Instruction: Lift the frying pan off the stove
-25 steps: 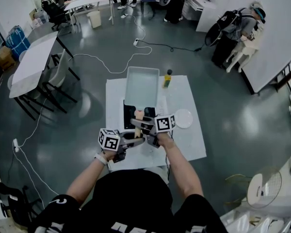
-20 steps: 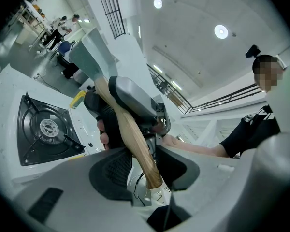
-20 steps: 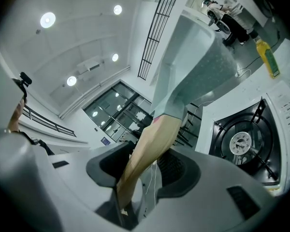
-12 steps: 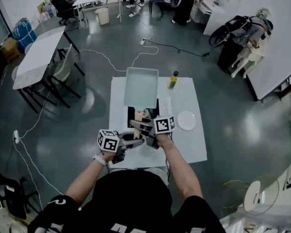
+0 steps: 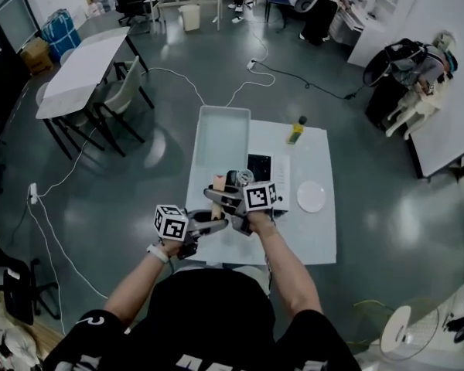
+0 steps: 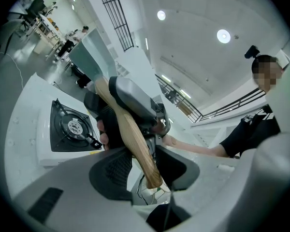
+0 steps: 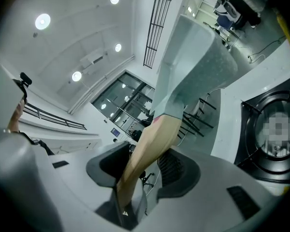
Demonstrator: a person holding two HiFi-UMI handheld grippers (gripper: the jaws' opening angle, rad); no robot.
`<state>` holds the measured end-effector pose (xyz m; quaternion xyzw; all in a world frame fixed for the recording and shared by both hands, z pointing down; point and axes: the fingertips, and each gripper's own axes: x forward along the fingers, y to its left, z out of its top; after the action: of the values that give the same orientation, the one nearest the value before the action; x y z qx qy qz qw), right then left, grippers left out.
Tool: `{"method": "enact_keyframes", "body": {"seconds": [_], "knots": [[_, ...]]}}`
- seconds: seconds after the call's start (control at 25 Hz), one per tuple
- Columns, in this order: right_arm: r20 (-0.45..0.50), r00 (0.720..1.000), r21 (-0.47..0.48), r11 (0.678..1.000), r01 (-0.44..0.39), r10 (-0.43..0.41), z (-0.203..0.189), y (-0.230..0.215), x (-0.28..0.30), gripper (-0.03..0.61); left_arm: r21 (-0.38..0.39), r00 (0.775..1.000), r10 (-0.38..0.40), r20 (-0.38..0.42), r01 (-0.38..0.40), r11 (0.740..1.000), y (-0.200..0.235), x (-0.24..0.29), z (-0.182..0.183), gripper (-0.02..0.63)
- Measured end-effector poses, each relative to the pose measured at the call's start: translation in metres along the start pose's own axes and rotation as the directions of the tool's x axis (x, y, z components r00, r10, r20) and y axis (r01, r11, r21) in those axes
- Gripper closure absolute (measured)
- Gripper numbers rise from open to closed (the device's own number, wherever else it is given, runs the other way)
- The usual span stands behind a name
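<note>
Gripping the wooden handle (image 6: 135, 139) just as they did a second ago, the left gripper (image 6: 145, 168) and the right gripper (image 7: 145, 170) have not let go. What we see changed is where the frying pan (image 5: 223, 134) sits. A second ago the pale, square-sided pan lay over the stove (image 5: 274, 184) and hid most of its black top. Now, in the head view, it is off to the stove's left, and the burner (image 6: 72, 127) lies uncovered.

Each gripper's jaws stand partly apart, with their ribbed pads pressed against the handle from both sides. The left gripper takes the handle near its free end. The right gripper clamps it farther along, close to where the wood meets the pan's body. Both grippers point roughly level, with the marker cubes uppermost.

From the right gripper view we see the pan's body reaching away past the jaws, clear of the stove, which lies off to the side. Just to the right of the stove a white plate (image 5: 311, 196) rests on the white table (image 5: 309, 238). Beyond the stove, near the table's far edge, a yellow bottle (image 5: 296, 133) with a dark cap stands upright.
</note>
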<state>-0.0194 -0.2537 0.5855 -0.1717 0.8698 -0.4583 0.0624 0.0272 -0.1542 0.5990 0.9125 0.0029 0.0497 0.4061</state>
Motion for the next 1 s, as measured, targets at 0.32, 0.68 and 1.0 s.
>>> {"method": "enact_keyframes", "body": {"seconds": [0.32,0.68,1.0], "knots": [[-0.077,0.995,0.010,0.998,-0.059,0.059,-0.019,0.006,0.052,0.404,-0.027,0.996,0.067,0.061,-0.066,0.997,0.012,-0.045,-0.006,0.466],[-0.141,0.986,0.034,0.996,-0.080,0.084,-0.037,0.009,0.094,0.403,-0.059,0.987,0.110,0.117,-0.104,0.993,0.020,-0.084,-0.012,0.466],[-0.168,0.980,0.044,0.994,-0.096,0.102,-0.043,0.008,0.123,0.402,-0.076,0.981,0.131,0.141,-0.122,0.990,0.028,-0.109,-0.011,0.466]]}}
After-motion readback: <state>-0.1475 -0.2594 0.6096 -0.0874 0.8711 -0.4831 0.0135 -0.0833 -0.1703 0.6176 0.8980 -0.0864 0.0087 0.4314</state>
